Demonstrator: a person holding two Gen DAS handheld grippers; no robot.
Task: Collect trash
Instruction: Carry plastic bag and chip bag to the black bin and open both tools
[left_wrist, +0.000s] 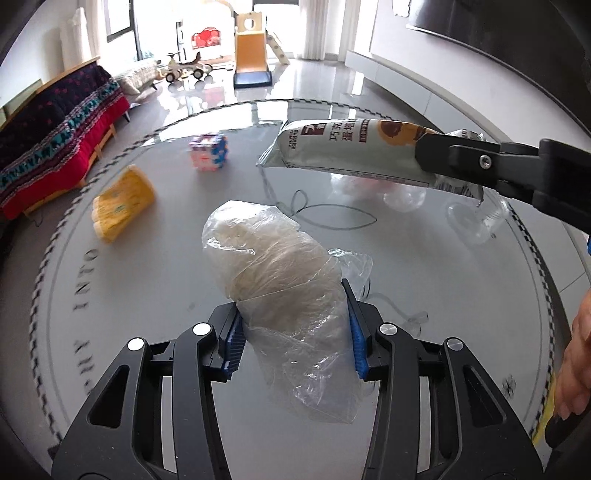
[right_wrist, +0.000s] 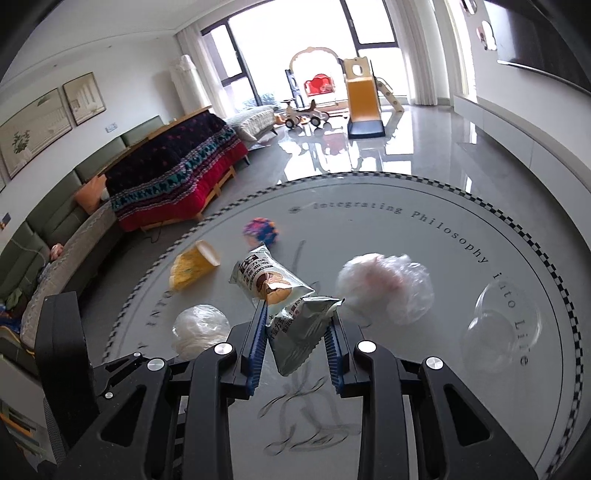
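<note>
Beyond the round grey table (right_wrist: 424, 206): a blanket-draped sofa (right_wrist: 173, 173), a yellow toy slide (right_wrist: 364, 99) and ride-on toys (right_wrist: 306, 112).

From the right wrist view, the snack wrapper (right_wrist: 280, 291) sits dead centre over the round table (right_wrist: 461, 236). The tissue pack (right_wrist: 194, 267) is at 10 o'clock from it, the toy ball (right_wrist: 260, 230) at 12, the crumpled bag (right_wrist: 388, 288) at 3, the plastic cup (right_wrist: 498, 328) beyond that, and the wadded plastic bag (right_wrist: 199, 328) at 8.

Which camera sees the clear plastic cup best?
The right wrist view: the clear plastic cup lies in the open on the round grey table. In the left wrist view it is half hidden behind the right gripper.
</note>
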